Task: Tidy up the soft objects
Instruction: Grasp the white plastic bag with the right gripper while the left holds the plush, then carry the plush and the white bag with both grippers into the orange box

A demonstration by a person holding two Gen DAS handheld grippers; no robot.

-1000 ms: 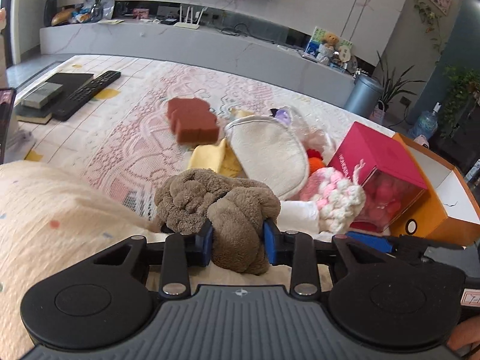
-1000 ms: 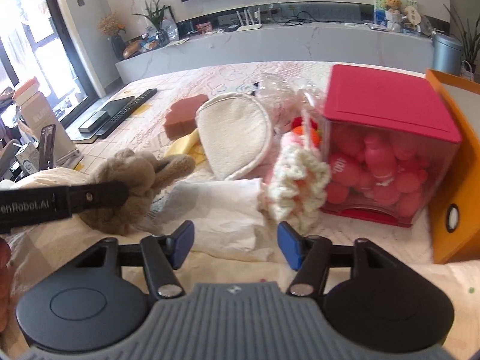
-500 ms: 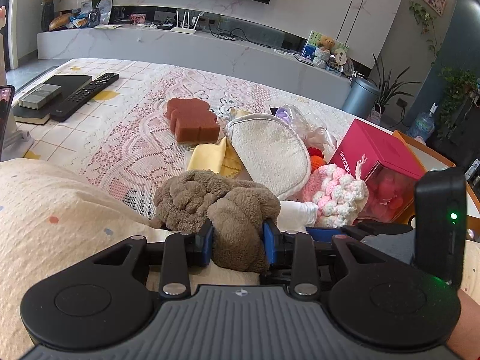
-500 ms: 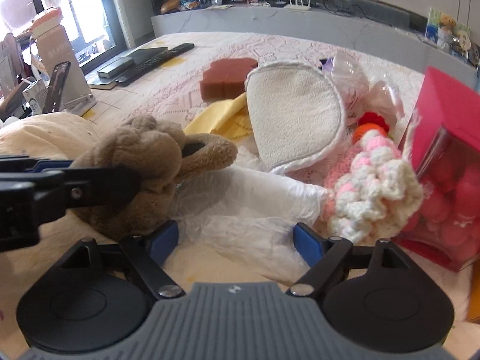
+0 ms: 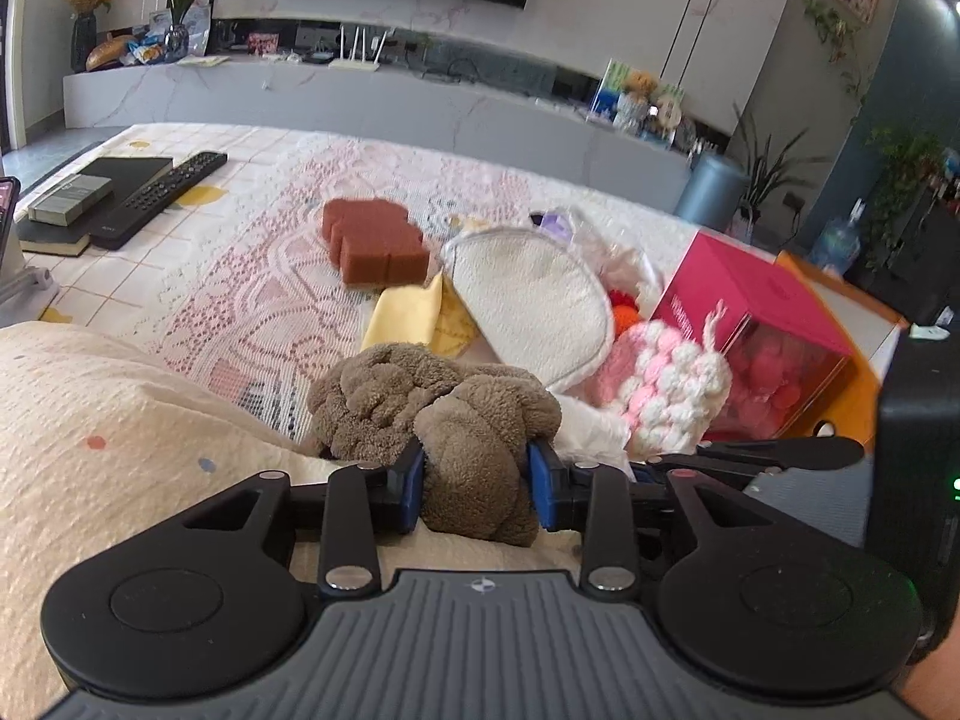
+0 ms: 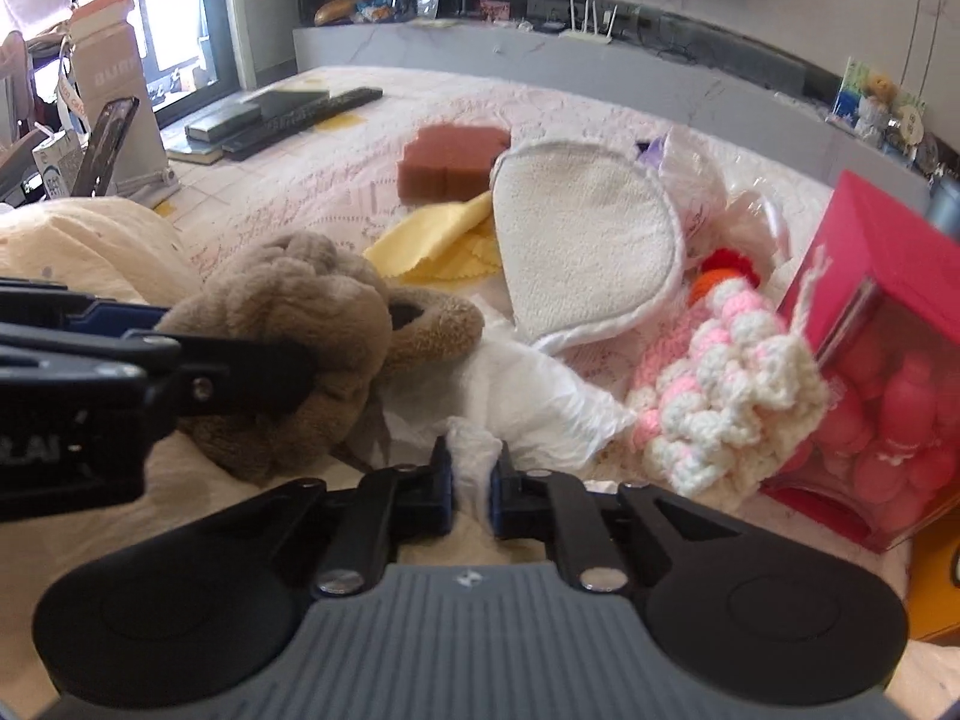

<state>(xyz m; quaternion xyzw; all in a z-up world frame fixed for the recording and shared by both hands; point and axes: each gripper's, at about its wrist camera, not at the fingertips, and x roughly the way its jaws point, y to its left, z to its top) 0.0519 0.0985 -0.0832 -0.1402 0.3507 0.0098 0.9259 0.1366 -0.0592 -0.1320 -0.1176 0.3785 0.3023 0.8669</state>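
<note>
A brown plush cloth point(image 5: 432, 402) is bunched on the cream blanket point(image 5: 120, 450), and my left gripper point(image 5: 477, 480) is shut on its near lobe. In the right wrist view the same brown cloth point(image 6: 288, 324) sits at the left, held by the left gripper's fingers point(image 6: 240, 369). Just right of it lies a white crinkled sheet point(image 6: 540, 408). My right gripper point(image 6: 471, 486) is closing, and its pads pinch a raised fold at the sheet's near edge. A pink-and-white crochet piece point(image 6: 720, 396) rests against the sheet's right side.
Behind lie a white oval pad point(image 6: 582, 240), a yellow cloth point(image 6: 444, 240) and a red-brown sponge point(image 6: 450, 162). A pink-lidded clear box point(image 6: 888, 360) and an orange box point(image 5: 852, 396) stand at the right. A remote point(image 5: 162, 198) and books lie far left.
My right gripper moved in beside the left one, down onto the white sheet, and its jaws went from wide open to pinching a fold. The left gripper kept its hold on the brown cloth.
</note>
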